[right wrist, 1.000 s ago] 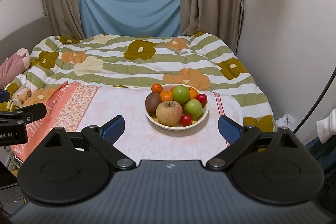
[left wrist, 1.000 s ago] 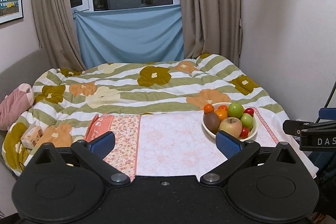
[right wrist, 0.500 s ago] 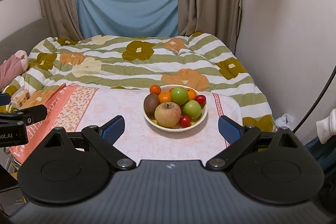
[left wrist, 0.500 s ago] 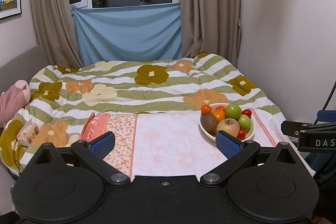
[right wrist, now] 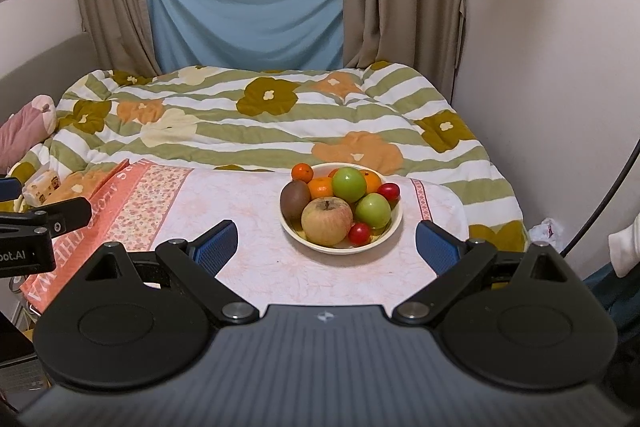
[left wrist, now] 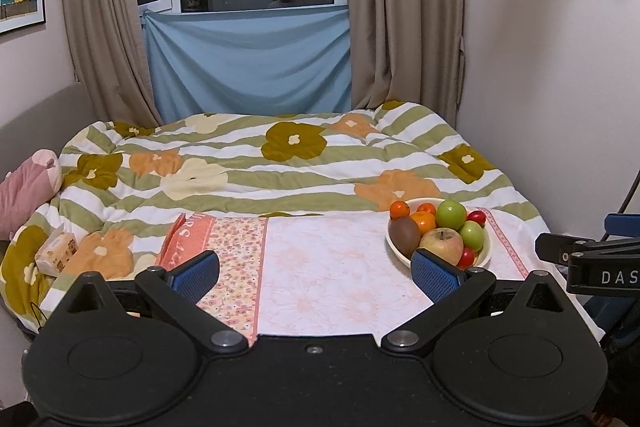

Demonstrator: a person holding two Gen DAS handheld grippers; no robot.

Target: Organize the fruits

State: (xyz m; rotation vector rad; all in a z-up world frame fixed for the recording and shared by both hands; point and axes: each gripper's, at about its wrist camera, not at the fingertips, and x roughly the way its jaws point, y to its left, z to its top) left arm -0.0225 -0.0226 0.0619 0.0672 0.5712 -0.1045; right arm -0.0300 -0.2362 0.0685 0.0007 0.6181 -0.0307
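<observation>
**Both grippers wide over the table, fruit bowl untouched**

The left gripper point(left wrist: 316, 269) hung above the near edge of the floral tablecloth point(left wrist: 332, 267), its jaws spread wide and holding nothing. The right gripper point(right wrist: 326, 243) was likewise wide and empty, with the cream bowl point(right wrist: 394, 227) framed between its blue pads point(right wrist: 214, 241), farther off. The bowl sat toward the table's right, heaped with a large apple point(right wrist: 327, 221), a kiwi point(right wrist: 295, 199), two green apples, oranges and small red fruits. Beyond lay a striped flowered quilt point(right wrist: 260, 119).
</observation>
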